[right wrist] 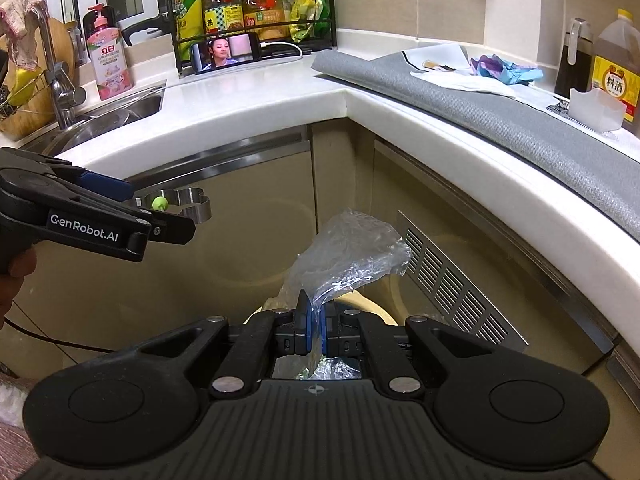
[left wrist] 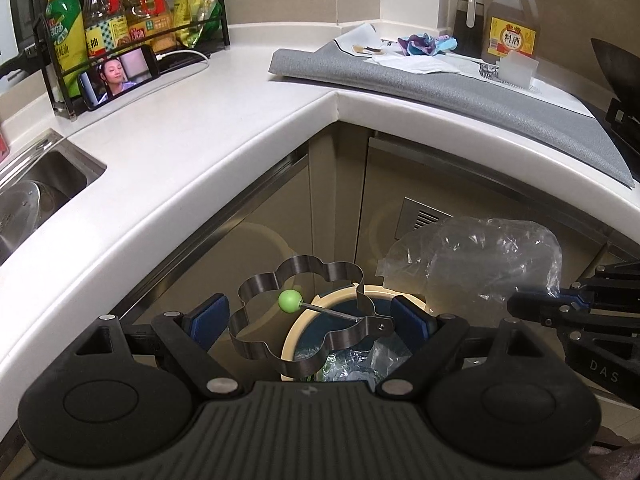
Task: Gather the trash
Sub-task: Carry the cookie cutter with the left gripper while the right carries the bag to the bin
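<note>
Plastic bag (right wrist: 352,248), clear and crumpled, is the piece of trash in hand: it stands up just above the middle of the right wrist view, its lower edge pinched flat between the blue pads of the right gripper (right wrist: 316,320), whose jaws are closed tight on the film. We hold it by one edge, we judge, so that the bulk hangs free and falls cleanly once the jaws part.

Just beneath it, at the lower centre of the left wrist view, sits the bin (left wrist: 400,292), a cream rim around a dark liner with crumpled film already inside. The bag hangs a little right of that mouth, so we reckon the drop is close but not yet made.

Also over the bin, the left gripper (left wrist: 310,316) has its jaws spread wide around a flower-shaped metal ring (left wrist: 256,296) with a green knob (left wrist: 289,301) on a thin rod. The ring spans the pads and hangs in the air, so we take it as gripped across its width.

Further out, the white countertop (left wrist: 240,128) curves across the upper half. On the grey mat (left wrist: 440,84), upper right, lie a crumpled blue-purple wrapper (left wrist: 426,44) and white paper (left wrist: 412,65), likely trash still to collect.
</note>
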{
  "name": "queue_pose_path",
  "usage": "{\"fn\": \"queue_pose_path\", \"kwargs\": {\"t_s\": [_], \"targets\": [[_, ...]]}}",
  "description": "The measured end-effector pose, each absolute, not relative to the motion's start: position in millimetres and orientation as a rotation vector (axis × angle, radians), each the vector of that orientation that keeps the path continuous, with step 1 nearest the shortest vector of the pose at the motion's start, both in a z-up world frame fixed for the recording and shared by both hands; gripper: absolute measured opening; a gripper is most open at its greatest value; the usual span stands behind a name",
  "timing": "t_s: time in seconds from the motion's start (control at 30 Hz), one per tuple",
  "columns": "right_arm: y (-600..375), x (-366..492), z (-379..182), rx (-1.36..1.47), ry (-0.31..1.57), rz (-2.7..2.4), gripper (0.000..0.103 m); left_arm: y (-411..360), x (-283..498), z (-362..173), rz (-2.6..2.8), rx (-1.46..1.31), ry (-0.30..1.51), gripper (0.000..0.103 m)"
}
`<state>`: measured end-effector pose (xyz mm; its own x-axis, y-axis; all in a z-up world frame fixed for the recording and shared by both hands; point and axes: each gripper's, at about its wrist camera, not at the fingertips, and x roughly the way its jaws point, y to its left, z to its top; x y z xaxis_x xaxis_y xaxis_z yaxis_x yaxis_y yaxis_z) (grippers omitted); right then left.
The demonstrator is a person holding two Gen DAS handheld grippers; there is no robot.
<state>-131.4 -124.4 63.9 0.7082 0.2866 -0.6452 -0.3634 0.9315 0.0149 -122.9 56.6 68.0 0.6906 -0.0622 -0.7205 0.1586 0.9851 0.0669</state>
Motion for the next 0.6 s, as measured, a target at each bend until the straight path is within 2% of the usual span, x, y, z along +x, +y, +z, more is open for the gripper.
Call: {"fn": "queue_pose_path", "kwargs": {"t_s": [0.6], "targets": [[-128, -123, 47, -0.101, 0.738, 0.343, 0.005, 53, -113, 58, -0.104, 0.137, 0.824, 0.09]]}}
